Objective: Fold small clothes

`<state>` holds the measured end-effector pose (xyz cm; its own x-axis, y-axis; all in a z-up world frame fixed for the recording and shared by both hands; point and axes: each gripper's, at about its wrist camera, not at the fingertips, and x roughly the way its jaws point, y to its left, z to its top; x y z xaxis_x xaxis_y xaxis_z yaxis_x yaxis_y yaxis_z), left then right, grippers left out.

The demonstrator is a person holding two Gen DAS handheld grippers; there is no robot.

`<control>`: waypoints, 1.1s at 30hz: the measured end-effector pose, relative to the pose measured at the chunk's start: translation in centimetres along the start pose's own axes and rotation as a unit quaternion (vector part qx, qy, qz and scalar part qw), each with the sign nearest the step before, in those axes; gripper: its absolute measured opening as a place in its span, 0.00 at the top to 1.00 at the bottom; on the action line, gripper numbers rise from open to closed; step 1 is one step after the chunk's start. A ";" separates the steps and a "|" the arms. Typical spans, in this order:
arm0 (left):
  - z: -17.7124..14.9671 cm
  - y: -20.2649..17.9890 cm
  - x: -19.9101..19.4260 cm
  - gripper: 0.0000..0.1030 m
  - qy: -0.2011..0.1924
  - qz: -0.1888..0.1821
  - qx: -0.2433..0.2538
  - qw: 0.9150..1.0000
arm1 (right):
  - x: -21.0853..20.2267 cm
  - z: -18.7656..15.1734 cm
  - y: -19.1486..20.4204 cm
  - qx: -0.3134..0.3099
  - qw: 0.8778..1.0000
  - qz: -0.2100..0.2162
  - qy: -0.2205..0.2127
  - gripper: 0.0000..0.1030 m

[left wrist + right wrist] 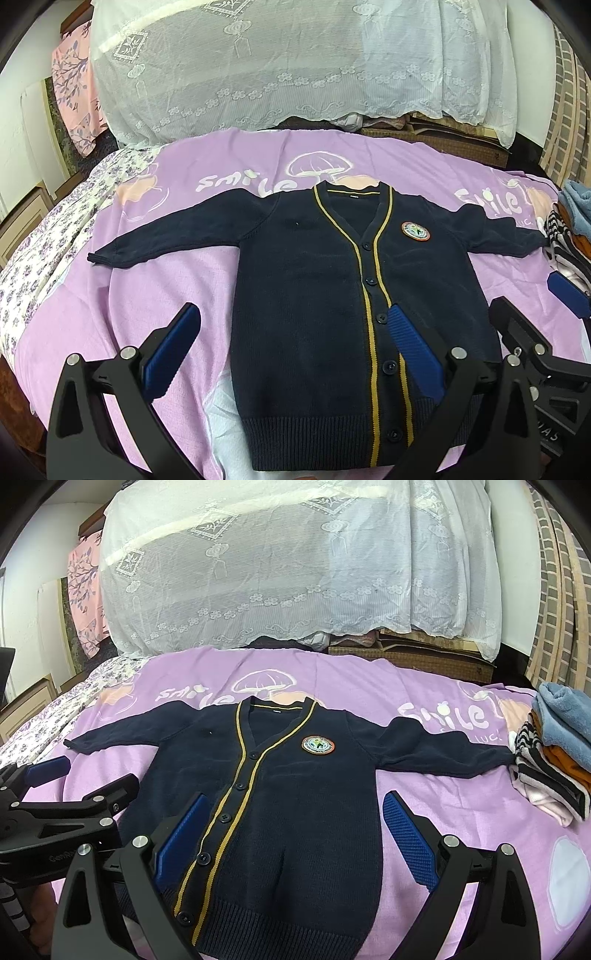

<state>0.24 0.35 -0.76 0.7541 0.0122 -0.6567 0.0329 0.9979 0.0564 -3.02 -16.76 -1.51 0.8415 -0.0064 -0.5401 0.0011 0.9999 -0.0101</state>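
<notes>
While the cardigan lay flat and face up in the middle of the purple sheet, buttoned down the front with both sleeves stretched out sideways, none of its folds had been made, so by my reading you stood at the very start of this garment. Its left sleeve reached toward the floral bedding, and its right sleeve ran out until the cuff lay just beside the pile of folded clothes, which I took as pieces already finished; how many more waited, the views did not show. Sleeves in, then the body doubled over, seemed to be what was left. You held your left gripper wide apart over the hem, one pad above bare sheet and the other over the button band, gripping nothing. You held your right gripper just as wide, straddling the lower body, also empty. On the chest sat a round badge with an orange rim, its lettering too small to read, and a tiny neck label was equally illegible. Further out, the sheet carried the word "smile" twice beside a mushroom drawing, with smaller letters under the right-hand one that looked like "LUC". Your left tool showed part of a name beginning "Gen" in the right view. Beyond the sheet hung a lace cover over a heap.
</notes>
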 end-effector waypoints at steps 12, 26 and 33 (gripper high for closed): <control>0.0 0.2 0.2 0.04 0.001 0.002 0.000 1.000 | -0.2 0.5 0.1 -0.004 1.000 0.001 -0.001 0.07; 0.1 0.0 0.2 0.04 0.001 0.004 0.000 1.000 | -0.2 0.4 0.2 -0.004 1.000 0.001 -0.002 0.07; 0.1 0.1 0.2 0.04 0.002 0.004 0.000 1.000 | -0.3 0.5 0.3 -0.005 1.000 0.001 -0.003 0.07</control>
<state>0.51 0.43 -0.81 0.7515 0.0205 -0.6595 0.0263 0.9978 0.0610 -2.98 -16.43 -0.90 0.8451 -0.0041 -0.5346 -0.0061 0.9998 -0.0173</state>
